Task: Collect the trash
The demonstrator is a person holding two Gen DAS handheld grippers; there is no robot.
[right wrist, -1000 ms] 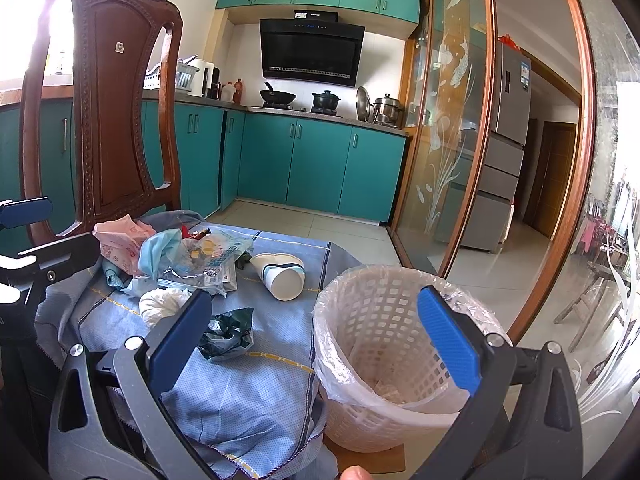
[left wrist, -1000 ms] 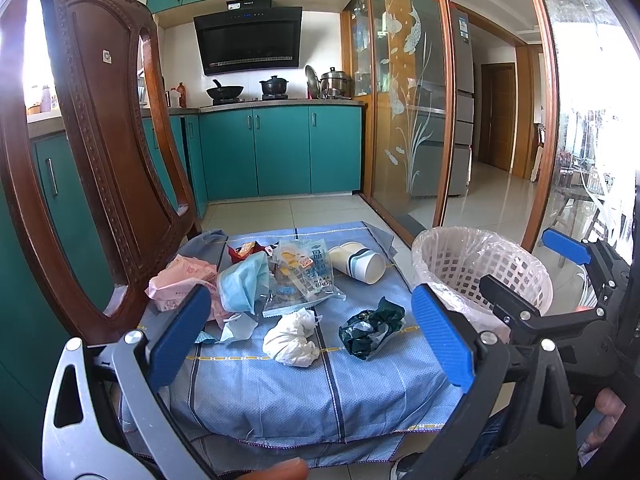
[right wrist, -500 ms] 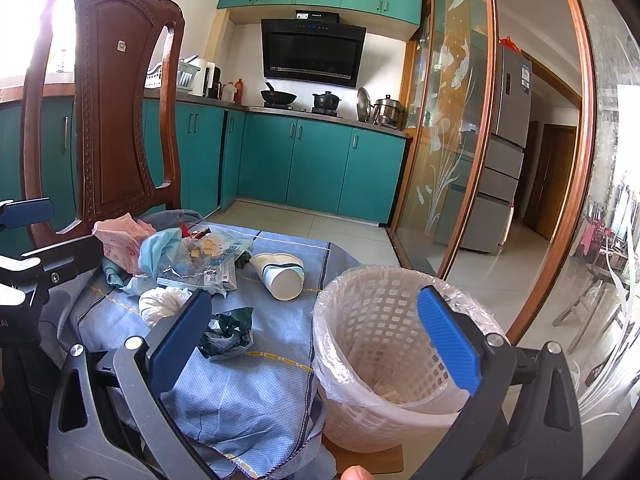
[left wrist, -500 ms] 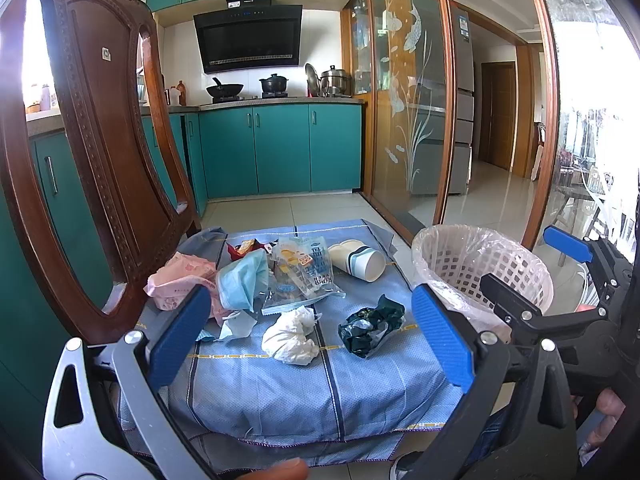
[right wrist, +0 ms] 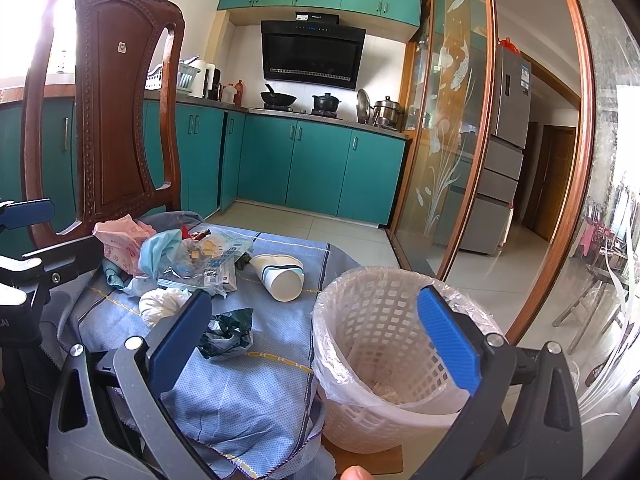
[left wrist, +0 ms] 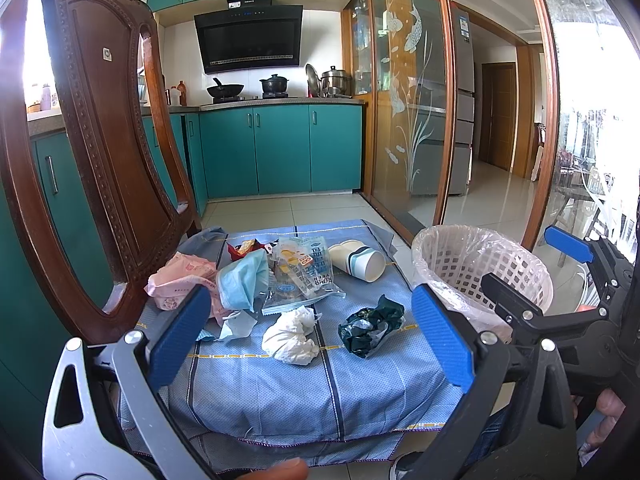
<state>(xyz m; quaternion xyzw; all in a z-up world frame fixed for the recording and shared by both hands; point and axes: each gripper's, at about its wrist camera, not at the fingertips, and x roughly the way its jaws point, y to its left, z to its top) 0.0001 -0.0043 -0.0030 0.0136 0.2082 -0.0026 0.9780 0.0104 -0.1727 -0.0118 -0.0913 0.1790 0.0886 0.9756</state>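
Right now the trash sits untouched on the blue cloth [left wrist: 280, 384]: a white tissue wad [left wrist: 291, 336], a dark green wrapper [left wrist: 370, 326], a paper cup [left wrist: 358, 261], beside the lined wastebasket [right wrist: 384, 356]. Both the left gripper [left wrist: 310, 338] and right gripper [right wrist: 316, 338] hover empty, fingers wide apart; next, I'd say, comes closing on the wad.

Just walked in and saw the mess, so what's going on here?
A person holds a grabbing tool in each hand over a blue cloth strewn with trash. Both the left tool and the right tool are open and empty, and nothing has been picked up yet. A white tissue wad, a dark green wrapper, a paper cup lying on its side, a blue face mask and a pink packet lie on the cloth. The lined white basket stands beside it.
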